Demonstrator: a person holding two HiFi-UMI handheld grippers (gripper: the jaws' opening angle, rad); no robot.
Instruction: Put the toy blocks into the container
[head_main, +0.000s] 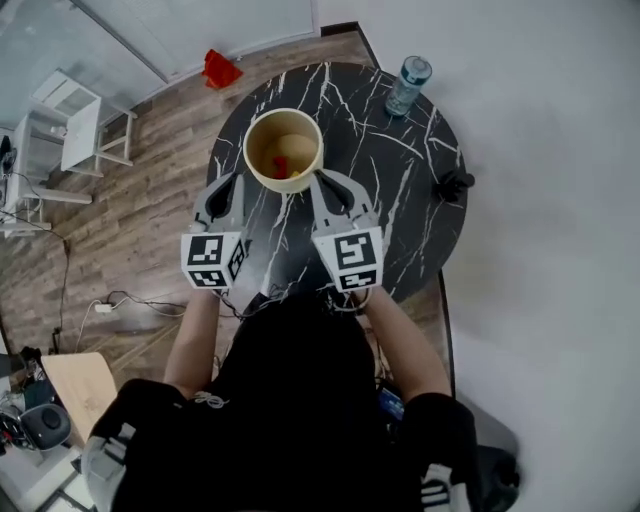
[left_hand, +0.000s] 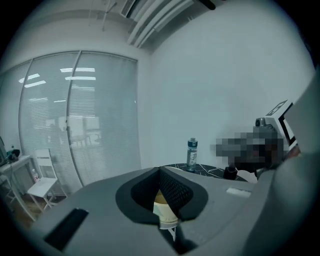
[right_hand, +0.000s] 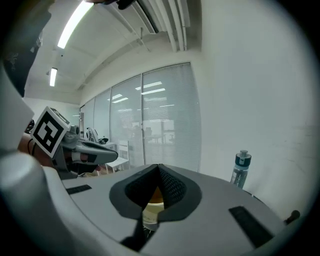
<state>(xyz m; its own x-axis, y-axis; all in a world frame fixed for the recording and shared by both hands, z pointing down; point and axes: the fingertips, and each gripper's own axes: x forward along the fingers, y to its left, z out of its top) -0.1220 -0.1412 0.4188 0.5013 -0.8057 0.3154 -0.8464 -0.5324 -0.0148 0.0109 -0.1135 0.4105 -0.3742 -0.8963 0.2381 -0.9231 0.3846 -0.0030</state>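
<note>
The left gripper (head_main: 236, 182) is clenched on nothing, its tips just beside the left wall of the cream container (head_main: 252, 165). The container stands near the far-left edge of the round table (head_main: 390, 200), ahead and between both tools. Red and yellow toy blocks (head_main: 283, 166) lie inside it. The right gripper (head_main: 318, 182), likewise clenched and empty, sits equally near at the right wall. No block shows outside, though the person's head covers the table's near edge.

water bottle (head_main: 408, 85) stands near the round black marble table (head_main: 400, 190) edge
</note>
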